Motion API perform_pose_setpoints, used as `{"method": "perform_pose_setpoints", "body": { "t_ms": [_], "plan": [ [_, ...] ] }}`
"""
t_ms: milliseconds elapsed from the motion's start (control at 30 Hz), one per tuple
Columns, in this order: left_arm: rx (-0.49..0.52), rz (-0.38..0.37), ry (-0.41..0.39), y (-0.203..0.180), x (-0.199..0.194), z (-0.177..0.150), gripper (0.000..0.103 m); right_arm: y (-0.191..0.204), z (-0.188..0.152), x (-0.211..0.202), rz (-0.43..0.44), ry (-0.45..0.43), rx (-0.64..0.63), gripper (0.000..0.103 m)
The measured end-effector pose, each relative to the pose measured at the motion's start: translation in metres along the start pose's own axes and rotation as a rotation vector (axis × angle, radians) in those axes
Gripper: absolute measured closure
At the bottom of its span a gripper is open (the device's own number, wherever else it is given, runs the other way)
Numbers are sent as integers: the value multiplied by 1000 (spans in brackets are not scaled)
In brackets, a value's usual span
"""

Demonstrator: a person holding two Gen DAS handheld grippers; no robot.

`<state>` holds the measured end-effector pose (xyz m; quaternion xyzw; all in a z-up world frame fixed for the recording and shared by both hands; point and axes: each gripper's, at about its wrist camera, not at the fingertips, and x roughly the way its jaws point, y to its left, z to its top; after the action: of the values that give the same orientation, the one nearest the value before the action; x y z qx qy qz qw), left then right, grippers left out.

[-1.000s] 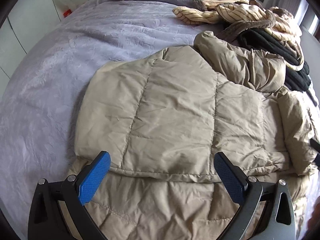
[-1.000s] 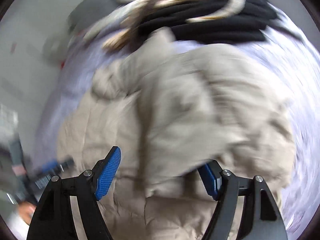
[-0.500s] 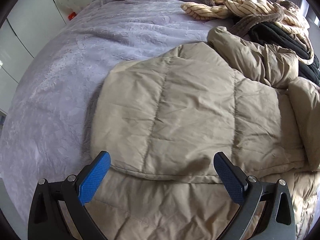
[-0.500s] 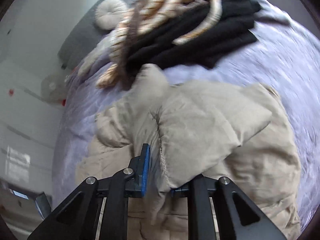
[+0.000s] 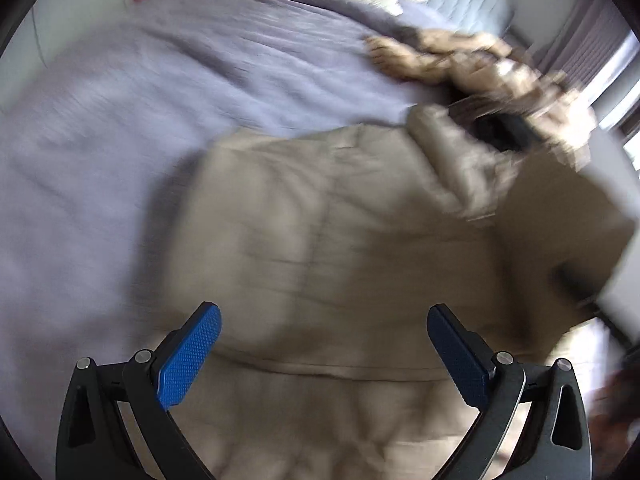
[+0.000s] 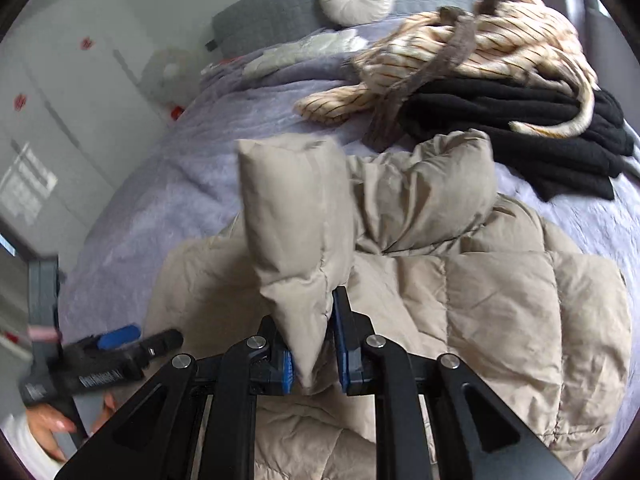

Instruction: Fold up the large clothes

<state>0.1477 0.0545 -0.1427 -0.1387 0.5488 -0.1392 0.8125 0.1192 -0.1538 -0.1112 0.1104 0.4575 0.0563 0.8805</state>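
My right gripper (image 6: 312, 354) clamps the beige puffer jacket's (image 6: 500, 304) raised sleeve (image 6: 296, 216) above its body on the bed (image 6: 192, 168), left gripper (image 5: 324, 356) gaping (1 side folded, more remains).

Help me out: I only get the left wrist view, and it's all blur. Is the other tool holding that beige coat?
Observer: Yes. The right gripper has its jaws shut on a puffy part of the beige coat.
Operator: Is that part lying flat?
Observer: No, it stands up from the jaws, raised above the rest of the coat.
Operator: And the dark blob beyond it?
Observer: That is a black garment with a striped one draped on top.
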Motion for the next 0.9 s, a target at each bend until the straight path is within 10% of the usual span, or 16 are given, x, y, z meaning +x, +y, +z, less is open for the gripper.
{"method": "perform_pose_setpoints", "body": {
  "t_ms": [167, 267, 533, 767, 867, 900],
  "plan": [
    [-84, -274, 103, -1, 19, 3, 0, -3, -25, -14, -26, 57, -43, 26],
    [-124, -467, 166, -11, 34, 6, 0, -29, -42, -28, -11, 92, 29, 26],
    [-261, -695, 197, -23, 53, 20, 0, -154, -108, -63, 1, 174, 513, 26],
    [-240, -710, 209, -26, 53, 31, 0, -209, -131, -67, 73, 102, 754, 26],
    [-168, -553, 218, -34, 62, 30, 1, -219, -130, -66, 88, 79, 794, 26],
    [-132, -474, 213, -40, 63, 29, 20, -220, -129, -66, 88, 75, 794, 26]
  ]
}}
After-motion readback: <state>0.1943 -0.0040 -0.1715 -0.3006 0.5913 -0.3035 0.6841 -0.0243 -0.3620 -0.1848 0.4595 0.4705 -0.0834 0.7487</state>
